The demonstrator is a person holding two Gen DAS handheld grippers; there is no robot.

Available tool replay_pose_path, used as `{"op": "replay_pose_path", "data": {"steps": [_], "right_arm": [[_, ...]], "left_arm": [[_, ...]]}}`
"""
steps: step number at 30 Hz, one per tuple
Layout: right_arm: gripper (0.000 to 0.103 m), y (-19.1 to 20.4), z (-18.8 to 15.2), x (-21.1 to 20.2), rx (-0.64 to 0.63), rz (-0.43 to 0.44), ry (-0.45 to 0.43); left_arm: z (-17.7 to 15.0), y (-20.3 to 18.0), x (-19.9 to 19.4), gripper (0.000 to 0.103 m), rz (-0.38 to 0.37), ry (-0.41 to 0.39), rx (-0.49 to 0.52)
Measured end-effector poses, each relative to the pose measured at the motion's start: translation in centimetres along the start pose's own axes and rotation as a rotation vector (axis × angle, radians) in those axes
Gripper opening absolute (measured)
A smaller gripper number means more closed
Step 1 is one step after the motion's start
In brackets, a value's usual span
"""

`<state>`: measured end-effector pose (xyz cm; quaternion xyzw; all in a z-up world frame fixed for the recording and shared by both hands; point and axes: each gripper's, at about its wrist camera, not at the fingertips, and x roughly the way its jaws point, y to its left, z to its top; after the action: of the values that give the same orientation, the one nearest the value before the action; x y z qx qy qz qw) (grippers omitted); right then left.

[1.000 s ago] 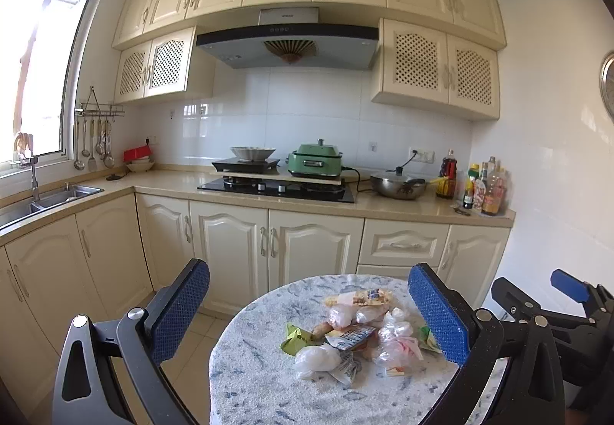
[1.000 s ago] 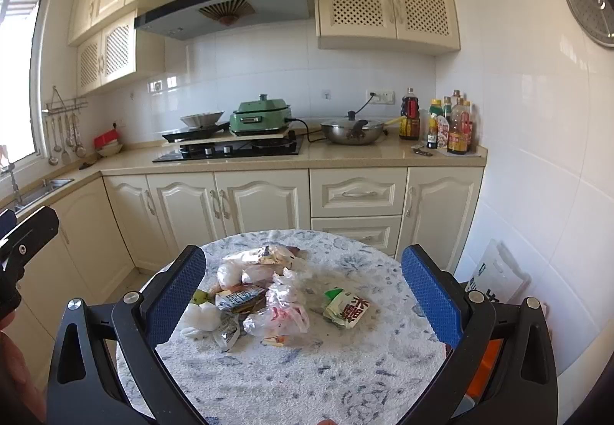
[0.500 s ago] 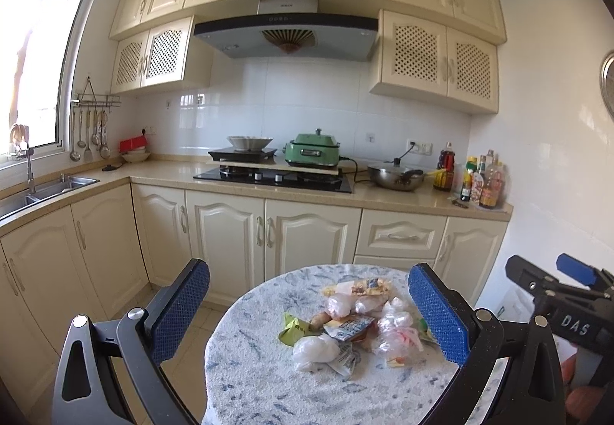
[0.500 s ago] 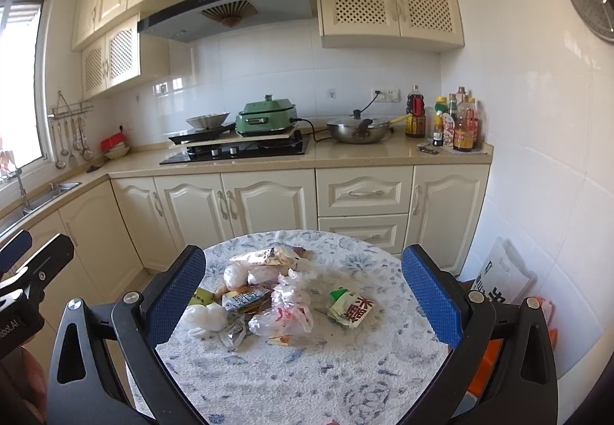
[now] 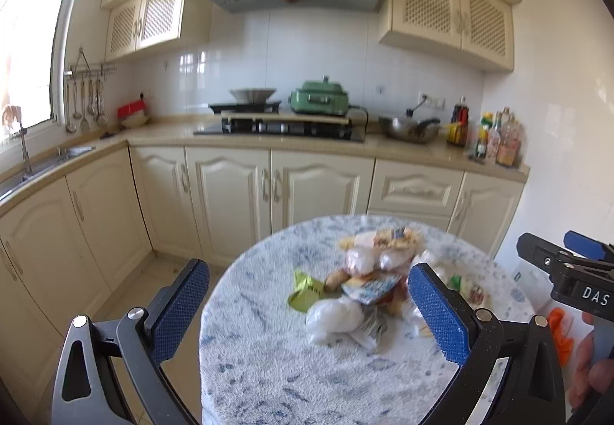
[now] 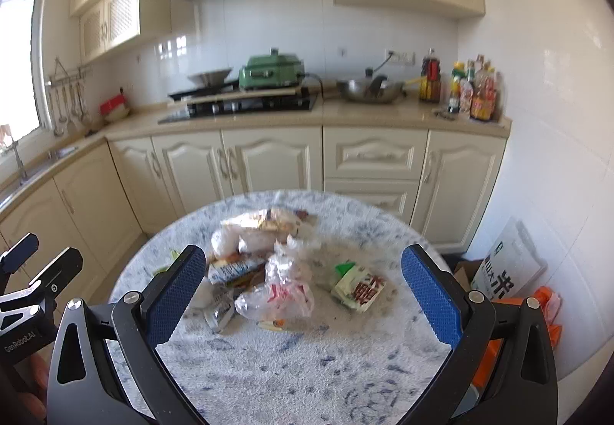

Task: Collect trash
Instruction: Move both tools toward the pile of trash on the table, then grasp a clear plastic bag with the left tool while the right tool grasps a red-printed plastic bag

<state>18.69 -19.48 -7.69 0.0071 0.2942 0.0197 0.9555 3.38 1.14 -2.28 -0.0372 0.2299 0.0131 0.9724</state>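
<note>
left claw (image 5: 309, 311) apart, empty | right claw (image 6: 299, 296) apart, empty | trash pile (image 6: 264, 263) lengthwise away along table (image 6: 291, 379)

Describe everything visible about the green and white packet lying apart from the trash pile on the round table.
The green and white packet is a crumpled, soft-looking wrapper with a green top corner and large red characters on its white face. It lies flat on the blue-flecked tablecloth, just right of the clear plastic bags, between the open right tongs; nothing grips it.
</note>
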Motion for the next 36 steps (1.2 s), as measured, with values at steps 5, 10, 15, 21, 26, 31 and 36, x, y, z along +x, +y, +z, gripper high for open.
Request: {"op": "replay_pose_path", "data": {"steps": [5,10,15,21,26,31,36], "right_arm": [[0.103,-0.1,-1.4,3.6,-0.001,0.001,0.084],[0.103,0.0,-2.2,6.3,-0.01,-0.004,0.144],[0.102,0.2,-2.6,8.7,-0.023,-0.006,0.196],[0.099,0.7,-3.1,12.4,-0.03,0.015,0.271],[0.094,1.1,-3.3,15.6,-0.042,0.023,0.322],[0.073,0.3,-3.9,18.9,-0.014,0.057,0.392],[0.053,-0.5,-4.7,19.3,0.006,0.102,0.401]], "left_arm": [[-1.0,0.1,3.9,0.102,0.005,0.079,0.004],[-1.4,0.3,7.4,0.102,-0.01,0.133,0.006],[-1.9,0.2,11.4,0.102,-0.018,0.177,0.017],[-3.0,-0.1,17.0,0.102,-0.028,0.259,0.016],[-3.1,0.6,19.7,0.102,-0.038,0.298,-0.018],[-3.4,1.0,21.8,0.079,-0.066,0.33,-0.035],[-4.3,0.7,23.4,0.04,-0.121,0.387,-0.05]]}}
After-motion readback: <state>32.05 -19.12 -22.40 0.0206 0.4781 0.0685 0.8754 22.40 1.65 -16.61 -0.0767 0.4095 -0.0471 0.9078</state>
